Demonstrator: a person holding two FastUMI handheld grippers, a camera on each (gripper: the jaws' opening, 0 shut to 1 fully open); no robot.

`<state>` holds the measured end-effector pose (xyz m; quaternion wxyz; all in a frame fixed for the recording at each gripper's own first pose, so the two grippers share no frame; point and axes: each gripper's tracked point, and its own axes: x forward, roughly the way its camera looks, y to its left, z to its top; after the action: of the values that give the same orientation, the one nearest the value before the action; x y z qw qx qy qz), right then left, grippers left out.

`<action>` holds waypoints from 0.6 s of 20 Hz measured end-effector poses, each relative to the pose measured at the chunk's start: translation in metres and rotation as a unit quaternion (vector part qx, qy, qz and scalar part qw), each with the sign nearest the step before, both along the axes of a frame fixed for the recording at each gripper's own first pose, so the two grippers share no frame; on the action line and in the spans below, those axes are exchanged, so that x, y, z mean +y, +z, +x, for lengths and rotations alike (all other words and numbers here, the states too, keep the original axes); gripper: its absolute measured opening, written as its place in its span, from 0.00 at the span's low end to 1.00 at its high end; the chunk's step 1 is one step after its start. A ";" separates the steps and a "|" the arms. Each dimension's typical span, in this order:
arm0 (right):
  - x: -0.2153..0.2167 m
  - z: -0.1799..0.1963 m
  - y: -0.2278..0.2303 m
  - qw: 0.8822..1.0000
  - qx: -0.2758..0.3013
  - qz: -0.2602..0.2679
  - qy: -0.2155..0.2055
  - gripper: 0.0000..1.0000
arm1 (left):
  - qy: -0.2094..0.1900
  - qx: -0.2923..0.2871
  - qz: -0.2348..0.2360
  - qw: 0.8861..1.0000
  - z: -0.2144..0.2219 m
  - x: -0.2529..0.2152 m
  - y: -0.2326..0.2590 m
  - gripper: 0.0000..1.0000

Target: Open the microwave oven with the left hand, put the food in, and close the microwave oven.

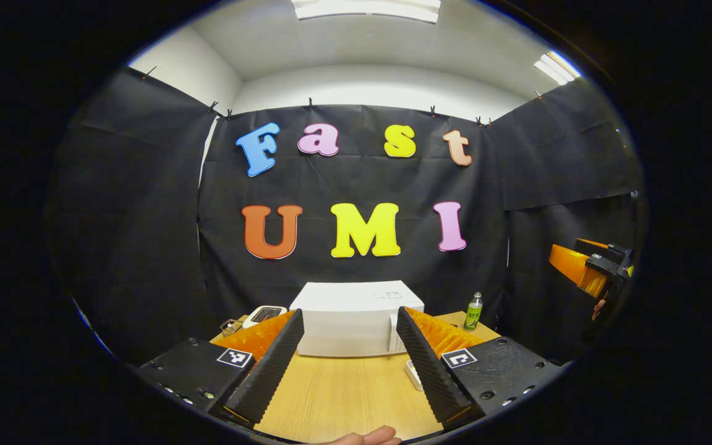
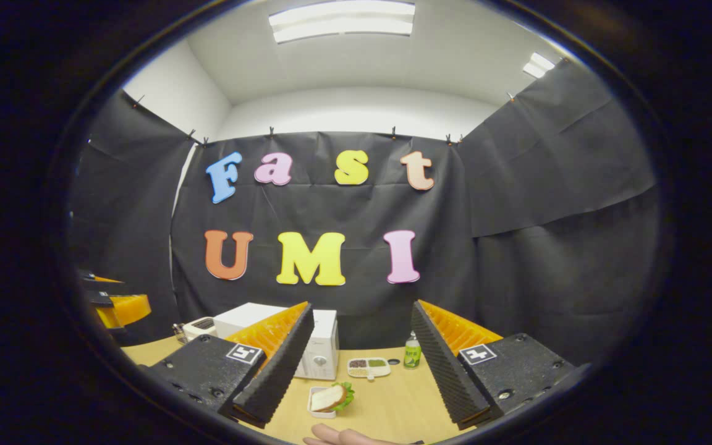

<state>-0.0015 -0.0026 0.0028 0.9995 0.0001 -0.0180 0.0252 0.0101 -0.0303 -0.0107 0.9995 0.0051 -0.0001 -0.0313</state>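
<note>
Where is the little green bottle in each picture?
Left gripper view: the green bottle stands right of the white microwave, at the table's back edge.
Right gripper view: the bottle stands near the middle, right of the microwave.
Shared landmark: the microwave.

Each gripper carries two long wedge-shaped fingers with ribbed black pads on the inner faces and orange ribbed backs. The left gripper [image 1: 350, 358] has black blocky finger bases, each with a small square black-and-white marker and several round screws. The right gripper [image 2: 362, 364] is built the same way, with a marker on each base. A bare fingertip [image 1: 368, 437] shows at the near edge.
</note>
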 end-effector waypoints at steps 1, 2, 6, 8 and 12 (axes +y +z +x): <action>-0.005 0.002 -0.001 1.000 0.002 -0.001 -0.001 0.96 | -0.005 0.000 -0.005 1.000 0.002 -0.002 -0.001 0.95; -0.009 0.003 -0.001 1.000 0.002 -0.004 -0.003 1.00 | -0.008 0.000 -0.010 1.000 0.004 -0.005 -0.001 0.95; -0.019 0.006 -0.001 1.000 -0.011 0.003 -0.007 0.96 | -0.007 -0.001 -0.001 1.000 0.025 -0.012 -0.007 0.95; -0.027 0.007 -0.003 1.000 -0.013 0.005 -0.009 0.96 | 0.003 0.001 0.005 1.000 0.042 -0.018 -0.011 0.95; -0.044 0.011 -0.006 1.000 -0.017 0.001 -0.017 1.00 | 0.009 0.003 0.012 1.000 0.092 -0.037 -0.024 0.95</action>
<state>0.0093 -0.0464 -0.0033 0.9993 0.0002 -0.0354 0.0080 0.1024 -0.0669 -0.0351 0.9996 0.0170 0.0032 -0.0220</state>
